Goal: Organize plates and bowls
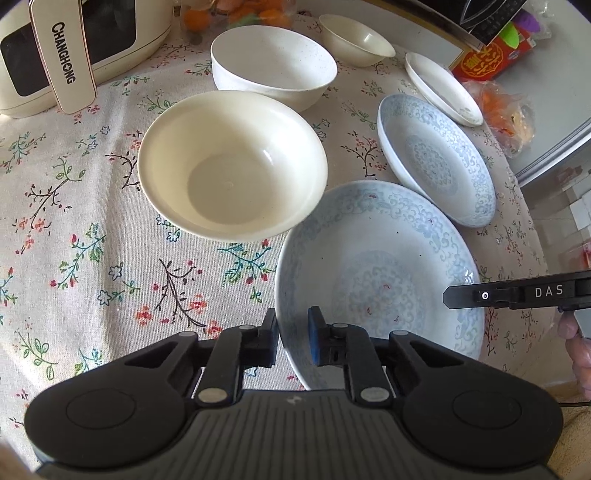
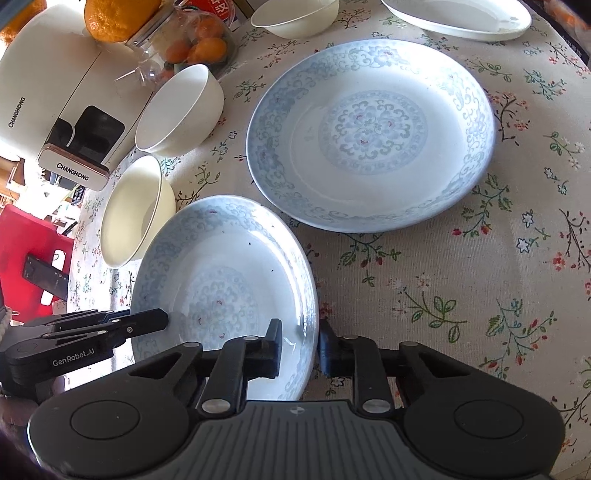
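Observation:
A blue-patterned plate [image 1: 380, 280] is lifted and tilted above the floral tablecloth. My left gripper [image 1: 293, 332] straddles its near left rim, and my right gripper [image 2: 299, 341] straddles its right rim [image 2: 221, 280]; both jaws look closed on the rim. A second blue-patterned plate [image 1: 436, 158] [image 2: 369, 133] lies on the table beyond. A cream bowl [image 1: 232, 166] [image 2: 136, 210], a white bowl [image 1: 273, 62] [image 2: 181, 110], a small cream bowl [image 1: 354, 38] [image 2: 295, 16] and a white dish [image 1: 443, 88] [image 2: 458, 16] stand around them.
A cream Changhong appliance [image 1: 62, 55] [image 2: 55, 110] stands at the far left. Oranges in a clear container [image 2: 195, 44] and red packaging [image 1: 484, 62] sit at the back. The table edge [image 1: 532, 206] runs along the right.

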`<action>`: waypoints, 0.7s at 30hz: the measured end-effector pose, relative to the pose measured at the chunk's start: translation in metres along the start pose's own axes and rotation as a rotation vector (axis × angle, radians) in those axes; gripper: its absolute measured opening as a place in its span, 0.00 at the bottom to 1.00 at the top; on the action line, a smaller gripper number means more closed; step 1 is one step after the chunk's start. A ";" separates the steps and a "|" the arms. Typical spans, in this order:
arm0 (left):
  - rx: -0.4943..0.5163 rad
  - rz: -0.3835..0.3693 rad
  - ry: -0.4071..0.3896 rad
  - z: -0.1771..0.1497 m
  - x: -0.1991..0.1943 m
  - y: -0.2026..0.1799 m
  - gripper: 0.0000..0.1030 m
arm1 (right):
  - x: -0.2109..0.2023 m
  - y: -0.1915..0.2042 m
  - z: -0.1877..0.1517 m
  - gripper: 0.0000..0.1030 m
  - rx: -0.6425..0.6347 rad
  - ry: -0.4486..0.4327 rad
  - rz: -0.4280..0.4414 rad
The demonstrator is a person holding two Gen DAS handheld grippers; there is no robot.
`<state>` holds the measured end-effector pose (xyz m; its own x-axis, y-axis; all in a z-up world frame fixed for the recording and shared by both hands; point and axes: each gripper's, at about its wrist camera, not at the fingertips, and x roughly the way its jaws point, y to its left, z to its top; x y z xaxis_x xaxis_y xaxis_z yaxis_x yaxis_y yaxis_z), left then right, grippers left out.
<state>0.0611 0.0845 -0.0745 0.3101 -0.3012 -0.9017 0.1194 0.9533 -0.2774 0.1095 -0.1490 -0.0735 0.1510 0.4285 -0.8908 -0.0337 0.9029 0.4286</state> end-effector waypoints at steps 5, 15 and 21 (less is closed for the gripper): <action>0.035 0.000 -0.036 0.001 -0.010 -0.006 0.14 | -0.009 0.004 -0.004 0.13 -0.035 -0.010 -0.009; 0.058 -0.047 -0.119 0.005 -0.030 -0.015 0.13 | -0.041 0.000 0.002 0.13 -0.019 -0.097 0.038; 0.057 -0.056 -0.141 0.014 -0.024 -0.032 0.12 | -0.051 -0.016 0.008 0.13 0.018 -0.140 0.030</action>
<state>0.0634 0.0603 -0.0396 0.4305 -0.3575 -0.8288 0.1924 0.9335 -0.3027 0.1107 -0.1860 -0.0334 0.2867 0.4452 -0.8483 -0.0227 0.8883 0.4586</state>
